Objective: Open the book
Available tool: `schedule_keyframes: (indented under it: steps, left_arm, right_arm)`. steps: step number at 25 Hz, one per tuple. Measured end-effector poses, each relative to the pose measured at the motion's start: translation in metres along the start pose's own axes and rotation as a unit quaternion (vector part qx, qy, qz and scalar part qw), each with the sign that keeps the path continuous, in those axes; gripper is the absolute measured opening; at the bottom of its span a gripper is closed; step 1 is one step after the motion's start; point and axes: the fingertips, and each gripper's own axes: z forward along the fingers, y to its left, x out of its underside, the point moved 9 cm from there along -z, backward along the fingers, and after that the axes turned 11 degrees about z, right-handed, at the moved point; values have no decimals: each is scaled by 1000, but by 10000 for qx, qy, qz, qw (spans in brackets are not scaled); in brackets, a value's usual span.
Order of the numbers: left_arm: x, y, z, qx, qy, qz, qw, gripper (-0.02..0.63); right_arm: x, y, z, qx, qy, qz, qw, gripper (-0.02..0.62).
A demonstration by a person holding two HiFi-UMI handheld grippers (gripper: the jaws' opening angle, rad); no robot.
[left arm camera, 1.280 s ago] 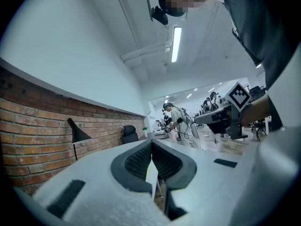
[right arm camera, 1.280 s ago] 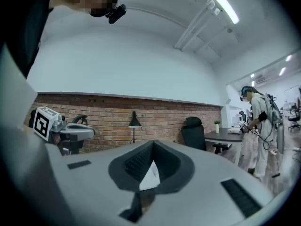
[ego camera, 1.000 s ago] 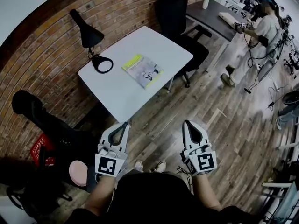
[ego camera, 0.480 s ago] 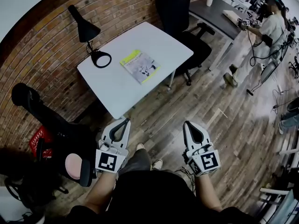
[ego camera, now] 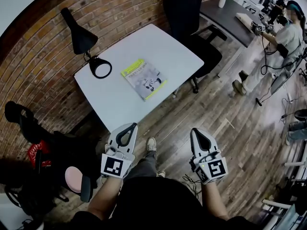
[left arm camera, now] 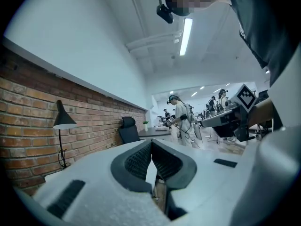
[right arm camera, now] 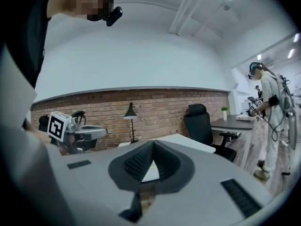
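A closed book (ego camera: 144,78) with a yellow-green edge and a pale illustrated cover lies flat on the white table (ego camera: 120,99), near its middle. My left gripper (ego camera: 133,125) is shut, held level just short of the table's near corner, with nothing between its jaws. My right gripper (ego camera: 194,131) is also shut and empty, over the wooden floor to the right of the table. Both grippers are well short of the book. In the left gripper view (left arm camera: 151,143) and the right gripper view (right arm camera: 153,145) the jaw tips meet.
A black desk lamp (ego camera: 81,40) stands at the table's left end, by the brick wall. A black office chair (ego camera: 189,20) sits behind the table, another black chair (ego camera: 29,128) at the left. A person (ego camera: 283,37) with grippers stands at the far right, near a dark desk (ego camera: 228,13).
Both grippers and the view have come closer to the table. The book looks larger and nearer. The jaws stayed shut.
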Motion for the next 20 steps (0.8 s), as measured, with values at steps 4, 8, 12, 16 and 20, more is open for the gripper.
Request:
schedule_keyframes:
  steps: [4, 8, 12, 16, 20]
  left_arm:
    - [10, 37, 51, 34, -40, -82, 10000, 20]
    - [17, 71, 90, 75, -150, -210, 9996, 20]
    - [27, 93, 116, 201, -171, -420, 9988, 20]
    - [33, 108, 135, 283, -197, -482, 9982, 20]
    - [37, 113, 150, 320, -171, -470, 9982, 20]
  right_arm:
    - [-22, -16, 57, -46, 192, -144, 9997, 11]
    - [-43, -24, 111, -80, 223, -232, 9995, 11]
    - [-52, -26, 149, -110, 360, -356, 9987, 11]
    - [-60, -28, 172, -136, 404, -401, 9983, 11]
    - [-66, -35, 186, -104, 348, -367, 9987, 11]
